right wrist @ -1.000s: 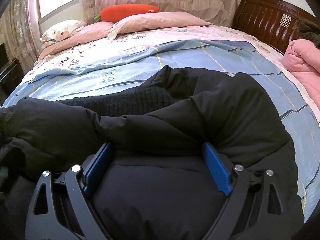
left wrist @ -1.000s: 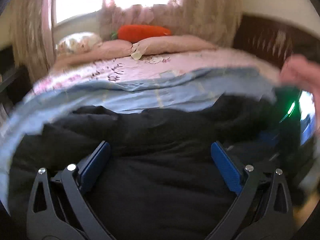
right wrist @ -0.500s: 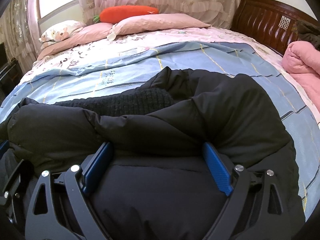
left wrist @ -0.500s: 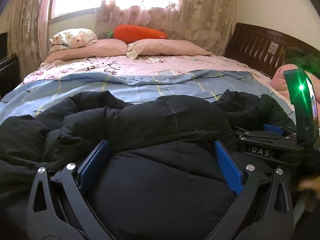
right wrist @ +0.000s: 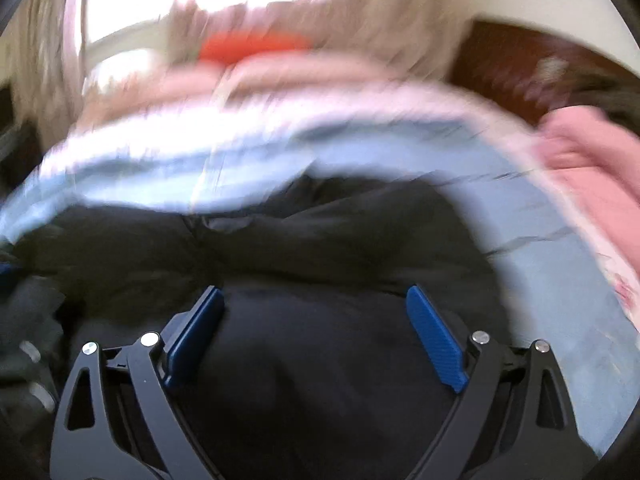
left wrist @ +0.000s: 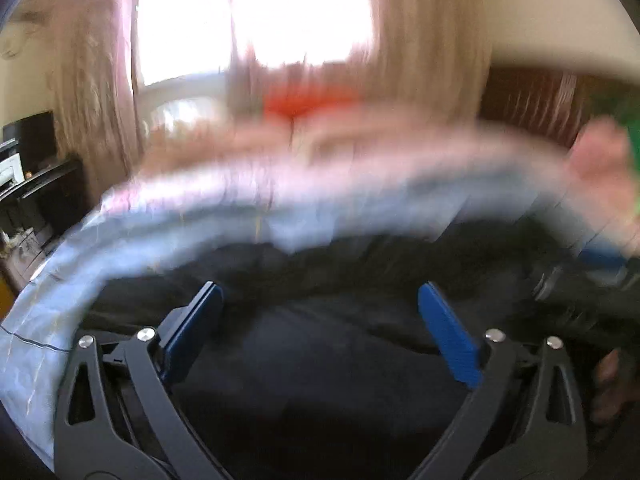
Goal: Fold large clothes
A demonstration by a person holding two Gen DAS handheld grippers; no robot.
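Observation:
A black puffy jacket (left wrist: 320,360) lies bunched on the blue bed sheet (left wrist: 160,232); both views are smeared by motion. My left gripper (left wrist: 320,292) is open wide over it, with jacket fabric between and below its blue pads. The right gripper (right wrist: 314,294) is opening, its pads (right wrist: 434,336) spread wide. The jacket (right wrist: 320,240) lies between the pads, and I see neither one pressing on it. In the left wrist view a hand (left wrist: 600,168) and the other gripper's dark body (left wrist: 592,280) show at the right edge.
Pink pillows and an orange carrot plush (right wrist: 256,46) lie at the far end of the bed under a curtained window. The dark wooden headboard (left wrist: 532,96) and a pink quilt (right wrist: 592,160) are on the right. Dark furniture (left wrist: 36,184) stands at the left.
Both views have gone from sharp to heavily blurred as the hands moved quickly. The right gripper has lifted back from the jacket fold that bulged between its pads.

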